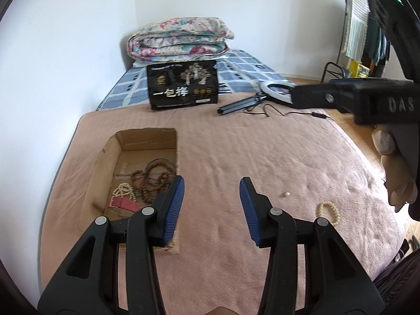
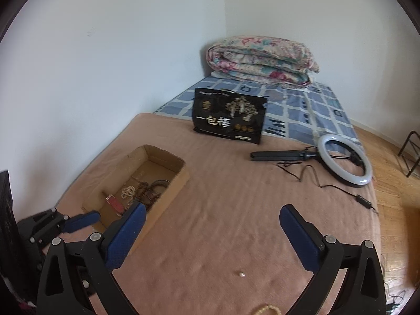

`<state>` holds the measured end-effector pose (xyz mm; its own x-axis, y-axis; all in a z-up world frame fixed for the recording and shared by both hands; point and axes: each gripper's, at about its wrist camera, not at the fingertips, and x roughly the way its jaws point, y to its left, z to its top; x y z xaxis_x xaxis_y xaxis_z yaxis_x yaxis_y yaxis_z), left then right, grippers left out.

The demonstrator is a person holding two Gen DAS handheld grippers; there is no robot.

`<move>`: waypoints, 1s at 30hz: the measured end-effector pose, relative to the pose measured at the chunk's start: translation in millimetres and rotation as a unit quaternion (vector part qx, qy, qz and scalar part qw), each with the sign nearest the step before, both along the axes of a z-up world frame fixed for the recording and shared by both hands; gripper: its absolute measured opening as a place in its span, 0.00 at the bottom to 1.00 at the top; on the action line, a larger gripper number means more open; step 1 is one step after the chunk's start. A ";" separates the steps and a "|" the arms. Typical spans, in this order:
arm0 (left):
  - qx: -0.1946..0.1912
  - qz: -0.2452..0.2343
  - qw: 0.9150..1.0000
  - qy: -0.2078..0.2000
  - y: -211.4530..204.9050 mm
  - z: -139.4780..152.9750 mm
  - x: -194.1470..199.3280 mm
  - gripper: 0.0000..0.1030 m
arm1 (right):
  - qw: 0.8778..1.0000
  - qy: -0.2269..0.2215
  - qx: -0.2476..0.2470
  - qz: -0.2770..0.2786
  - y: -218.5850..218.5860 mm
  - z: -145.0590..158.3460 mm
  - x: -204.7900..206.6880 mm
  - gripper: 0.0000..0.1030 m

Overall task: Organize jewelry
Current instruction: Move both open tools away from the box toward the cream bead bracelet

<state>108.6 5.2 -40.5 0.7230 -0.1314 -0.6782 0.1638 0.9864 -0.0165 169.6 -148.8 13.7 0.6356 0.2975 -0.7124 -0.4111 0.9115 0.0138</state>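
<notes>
Mid-sort: both tools, left tool (image 1: 212, 207) and right tool (image 2: 212, 232), open and empty. Next: grab cream bead bracelet (image 1: 328, 212) right of open cardboard box (image 1: 147, 141), drop in box.

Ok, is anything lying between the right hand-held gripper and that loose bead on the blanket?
Nothing visible does. The right hand-held gripper is open and empty, and only bare pink blanket lies between it and the small bead.
</notes>
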 end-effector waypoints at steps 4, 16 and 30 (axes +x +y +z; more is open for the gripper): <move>-0.005 -0.013 1.000 0.008 -11.9 -4.3 0.5 0.44 | 1.000 -0.006 -0.014 -0.010 -28.1 -2.0 -16.9 1.00; -0.009 -0.052 0.997 0.057 -43.5 -33.7 15.7 0.44 | 0.998 0.015 -0.036 -0.053 -119.1 -46.7 -42.2 1.00; -0.016 -0.114 0.987 0.111 -105.5 -78.4 37.3 0.43 | 0.990 0.124 -0.053 -0.037 -164.9 -129.0 -43.9 0.81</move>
